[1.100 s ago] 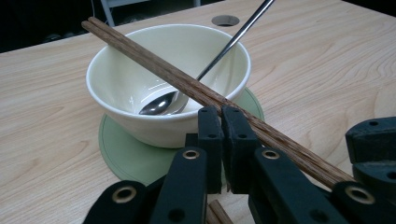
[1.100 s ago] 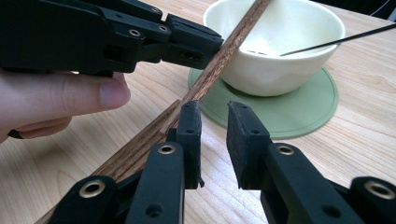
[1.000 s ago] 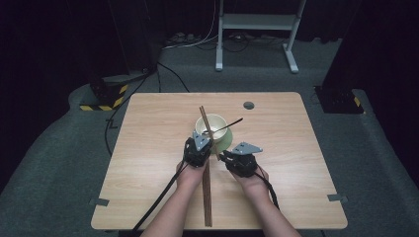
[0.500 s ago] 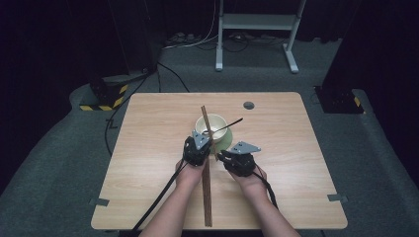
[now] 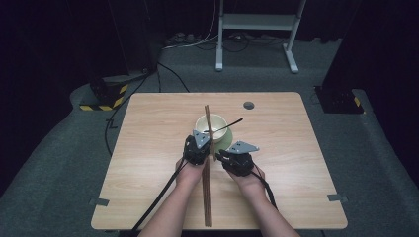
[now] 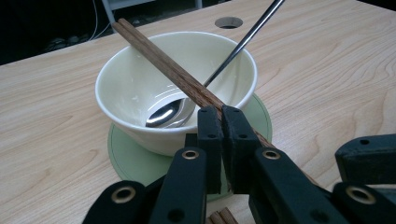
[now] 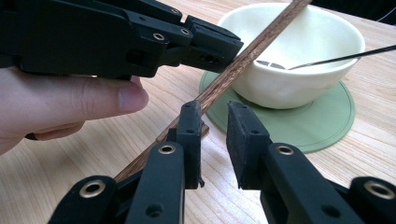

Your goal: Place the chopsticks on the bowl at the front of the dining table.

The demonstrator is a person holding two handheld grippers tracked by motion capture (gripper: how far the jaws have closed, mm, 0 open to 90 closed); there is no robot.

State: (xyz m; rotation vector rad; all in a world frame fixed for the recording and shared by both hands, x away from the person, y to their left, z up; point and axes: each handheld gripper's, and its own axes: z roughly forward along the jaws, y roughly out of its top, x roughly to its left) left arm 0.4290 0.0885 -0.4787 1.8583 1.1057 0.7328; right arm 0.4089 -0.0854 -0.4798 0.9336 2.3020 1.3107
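The left gripper (image 6: 220, 140) is clenching long wooden chopsticks (image 5: 208, 163), tilting their far ends over a cream bowl (image 5: 211, 128) mid-bench. The right gripper (image 7: 212, 135) is waiting released just beside them. Next likely move: lowering the chopsticks across the bowl's rim.

White metal stand (image 5: 257, 22) behind table (image 5: 148, 148); cables (image 5: 197, 40) on grey carpet (image 5: 59, 163); hazard-striped block (image 5: 104, 98) far left.
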